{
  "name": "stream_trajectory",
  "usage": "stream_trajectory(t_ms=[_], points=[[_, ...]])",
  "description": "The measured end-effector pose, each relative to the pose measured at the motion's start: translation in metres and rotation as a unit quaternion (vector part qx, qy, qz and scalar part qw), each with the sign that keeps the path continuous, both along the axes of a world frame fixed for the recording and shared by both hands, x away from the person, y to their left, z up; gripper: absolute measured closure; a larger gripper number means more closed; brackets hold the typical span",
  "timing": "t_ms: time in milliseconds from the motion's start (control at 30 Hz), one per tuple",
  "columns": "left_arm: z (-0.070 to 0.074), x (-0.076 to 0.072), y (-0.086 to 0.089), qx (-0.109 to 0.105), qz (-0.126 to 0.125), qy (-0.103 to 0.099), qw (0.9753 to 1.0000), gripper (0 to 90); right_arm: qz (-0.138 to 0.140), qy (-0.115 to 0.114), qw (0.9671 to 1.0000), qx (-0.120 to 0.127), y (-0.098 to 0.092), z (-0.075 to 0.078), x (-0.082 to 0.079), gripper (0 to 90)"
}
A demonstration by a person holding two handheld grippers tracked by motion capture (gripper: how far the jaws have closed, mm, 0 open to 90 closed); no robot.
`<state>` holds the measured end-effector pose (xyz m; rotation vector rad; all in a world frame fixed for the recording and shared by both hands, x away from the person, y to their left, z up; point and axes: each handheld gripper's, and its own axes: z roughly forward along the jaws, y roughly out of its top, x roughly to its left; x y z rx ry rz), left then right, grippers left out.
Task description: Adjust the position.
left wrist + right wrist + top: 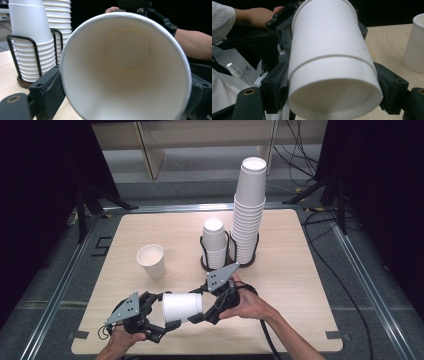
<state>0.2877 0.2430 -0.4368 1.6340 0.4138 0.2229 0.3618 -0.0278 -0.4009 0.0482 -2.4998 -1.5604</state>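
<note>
I see white paper cup [182,306] lying sideways between both grippers: left gripper [161,312] pinching its rim end, right gripper [201,304] pinching its base end, above table [300,280]

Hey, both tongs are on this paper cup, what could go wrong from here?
The held cups look like two nested ones, lying sideways off the table between the left tongs and right tongs. Squeezing could crush the thin walls. Pulling them apart might free one suddenly and drop it, or knock the upright cup nearby.
</note>
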Motion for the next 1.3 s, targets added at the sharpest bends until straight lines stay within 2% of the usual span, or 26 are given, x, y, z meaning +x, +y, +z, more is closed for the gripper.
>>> stream_trajectory(t_ms=[200,233,300,367,433,500,533,567,600,633,667,700,767,800,867,933,1100,1133,1200,1300], points=[[-0.001,0.000,-0.001,0.012,0.001,-0.004,0.9999,11.0,-0.006,0.005,0.9999,-0.007,0.000,-0.004,0.002,21.7],[0.000,0.000,0.000,0.023,0.004,-0.005,0.9997,11.3,-0.009,0.006,0.9999,-0.012,0.000,-0.004,0.002,20.5],[-0.001,0.001,-0.001,0.022,0.007,-0.003,0.9997,11.5,-0.022,0.004,0.9997,-0.014,-0.001,-0.005,0.003,17.6],[-0.001,0.001,0.000,0.035,0.011,-0.004,0.9993,11.7,-0.022,0.006,0.9996,-0.018,-0.003,-0.003,0.003,17.6],[-0.002,0.002,-0.001,0.038,0.011,-0.003,0.9992,11.7,-0.032,-0.010,0.9991,-0.027,-0.005,0.000,0.003,15.5],[-0.001,0.001,0.000,0.059,0.017,0.007,0.9981,11.7,-0.042,-0.020,0.9983,-0.035,-0.006,0.004,0.001,15.6],[-0.001,0.002,0.000,0.072,0.019,0.004,0.9972,11.7,-0.042,-0.038,0.9976,-0.039,-0.006,0.006,0.000,15.6],[-0.002,0.002,-0.001,0.068,0.017,0.006,0.9975,11.7,-0.045,-0.043,0.9968,-0.049,-0.006,0.007,-0.002,15.5],[-0.001,0.001,-0.001,0.085,0.022,0.010,0.9961,11.7,-0.049,-0.053,0.9957,-0.057,-0.004,0.008,-0.004,15.6],[-0.003,0.002,-0.003,0.082,0.019,0.006,0.9964,11.7,-0.054,-0.058,0.9946,-0.067,-0.004,0.009,-0.007,15.6],[-0.002,0.001,-0.003,0.098,0.023,0.012,0.9949,11.7,-0.049,-0.069,0.9938,-0.072,-0.001,0.009,-0.008,15.7],[-0.003,0.002,-0.004,0.097,0.018,0.008,0.9951,11.7,-0.046,-0.073,0.9932,-0.078,0.000,0.009,-0.009,15.7],[-0.003,0.001,-0.004,0.117,0.025,0.011,0.9928,11.7,-0.045,-0.079,0.9914,-0.094,0.004,0.007,-0.012,15.7],[-0.004,0.002,-0.006,0.112,0.021,0.010,0.9935,11.6,-0.041,-0.084,0.9907,-0.098,0.006,0.006,-0.012,15.7],[-0.003,0.001,-0.006,0.124,0.021,0.007,0.9920,11.6,-0.040,-0.091,0.9887,-0.112,0.010,0.005,-0.015,15.8],[-0.001,0.001,-0.006,0.137,0.021,0.007,0.9903,11.6,-0.038,-0.108,0.9849,-0.130,0.014,0.004,-0.017,15.9],[-0.003,-0.001,-0.010,0.151,0.018,0.008,0.9883,11.6,-0.028,-0.134,0.9782,-0.156,0.025,0.002,-0.022,16.1],[-0.002,0.000,-0.010,0.156,0.014,0.005,0.9876,11.6,-0.026,-0.134,0.9777,-0.160,0.027,0.002,-0.023,16.3],[-0.002,-0.001,-0.011,0.155,0.012,0.006,0.9878,11.6,-0.021,-0.145,0.9755,-0.164,0.031,0.000,-0.023,16.3],[-0.002,-0.002,-0.012,0.152,0.012,0.006,0.9883,11.5,-0.019,-0.148,0.9730,-0.176,0.035,-0.001,-0.026,16.1]])
